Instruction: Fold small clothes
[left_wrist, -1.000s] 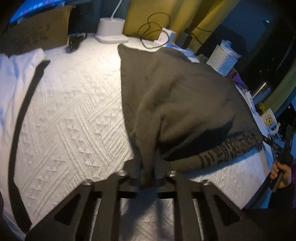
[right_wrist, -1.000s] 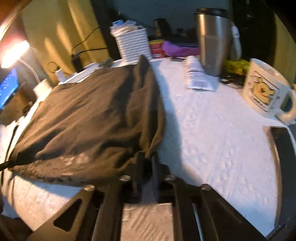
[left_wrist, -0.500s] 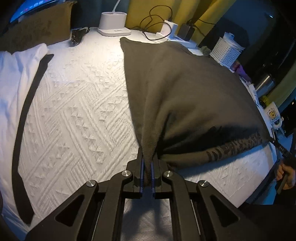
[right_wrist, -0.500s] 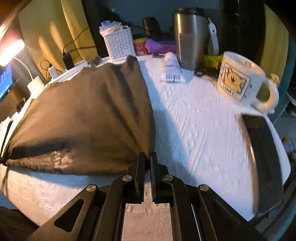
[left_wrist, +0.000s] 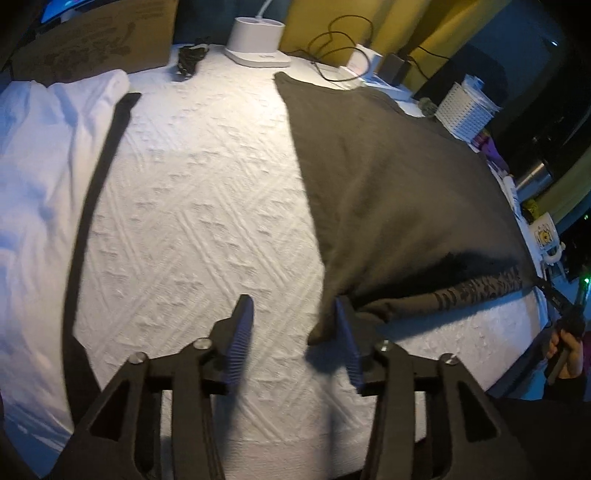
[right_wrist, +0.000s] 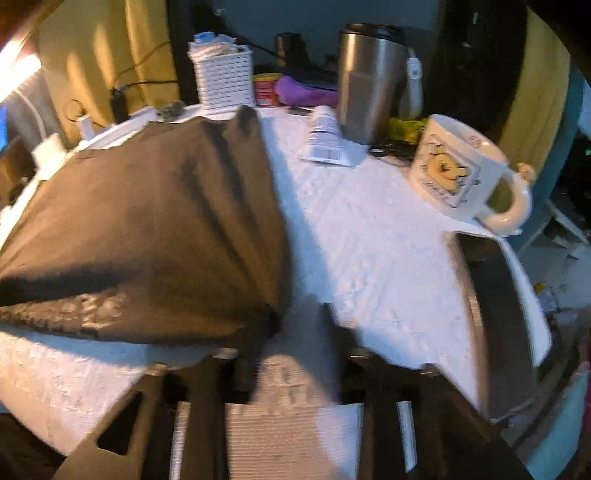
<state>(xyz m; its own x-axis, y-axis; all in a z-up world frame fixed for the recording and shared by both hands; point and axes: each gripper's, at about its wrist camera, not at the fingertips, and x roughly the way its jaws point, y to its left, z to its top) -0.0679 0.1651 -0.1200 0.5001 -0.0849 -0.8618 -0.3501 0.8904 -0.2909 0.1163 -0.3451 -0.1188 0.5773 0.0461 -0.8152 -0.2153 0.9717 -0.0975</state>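
Both grippers are letting go of the dark garment's near corners on the white bedspread.

The left gripper is opening its jaws, with the near-left corner of the dark garment slipping free beside its right-hand finger; nothing is being pinched. The right gripper is opening too, though motion blur is making it hard to say whether the cloth's near-right corner is still brushing a finger. The garment is lying folded over on the white bedspread, its patterned underside showing along the near edge, with a mug and steel tumbler standing well apart to its right. The fabric is looking soft, light and limp, sagging into ridges, so it is probably best taken by pinching corners or the doubled fold edge.
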